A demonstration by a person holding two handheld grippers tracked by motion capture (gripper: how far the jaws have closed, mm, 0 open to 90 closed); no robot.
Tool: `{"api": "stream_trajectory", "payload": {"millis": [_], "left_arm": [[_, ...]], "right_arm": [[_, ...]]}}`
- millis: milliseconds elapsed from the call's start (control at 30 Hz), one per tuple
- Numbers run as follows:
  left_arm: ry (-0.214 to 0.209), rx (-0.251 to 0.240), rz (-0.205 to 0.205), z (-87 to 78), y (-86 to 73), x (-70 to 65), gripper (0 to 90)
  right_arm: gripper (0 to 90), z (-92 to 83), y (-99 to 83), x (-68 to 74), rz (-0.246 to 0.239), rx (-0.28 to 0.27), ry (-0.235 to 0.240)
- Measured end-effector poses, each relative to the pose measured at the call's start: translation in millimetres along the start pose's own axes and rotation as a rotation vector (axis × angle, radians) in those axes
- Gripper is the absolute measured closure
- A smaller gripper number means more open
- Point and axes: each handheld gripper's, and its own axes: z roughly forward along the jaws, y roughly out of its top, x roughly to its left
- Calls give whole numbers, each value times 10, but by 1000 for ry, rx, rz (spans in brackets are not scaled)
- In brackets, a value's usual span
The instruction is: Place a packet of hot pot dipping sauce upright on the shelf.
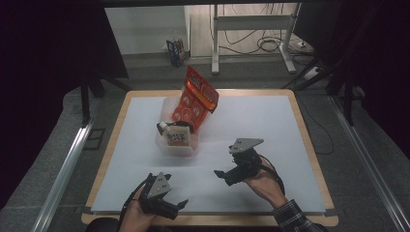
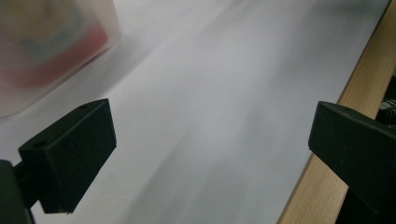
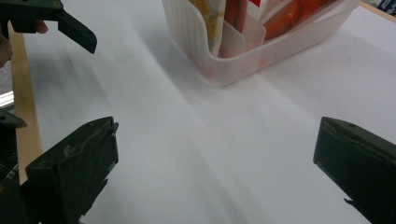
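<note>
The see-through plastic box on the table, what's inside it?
Inside the plastic box stands a tall orange-red packet that pokes out above the rim, and a smaller pale packet sits at the front. Their lower parts and anything underneath are hidden.

Left gripper (image 1: 181, 204): black body, grey three-cornered plate on top, black cable trailing toward the person.
Right gripper (image 1: 218, 173): black body, the same grey three-cornered plate with small dark holes, black cable looping behind the hand.
Jaws: two blocky matte black pads on each gripper, small screw holes in the pad tops.
Sleeve (image 1: 294, 216): dark plaid cloth at the right wrist.
</note>
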Motion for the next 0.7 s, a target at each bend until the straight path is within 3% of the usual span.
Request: {"api": "stream_trajectory", "payload": {"millis": [400, 700], "left_arm": [[7, -4, 4, -8, 1, 4, 8], [18, -3, 9, -22, -3, 12, 10]], "right_arm": [[0, -210, -119, -16, -8, -13, -52], [0, -353, -259, -75, 25, -22, -85]]}}
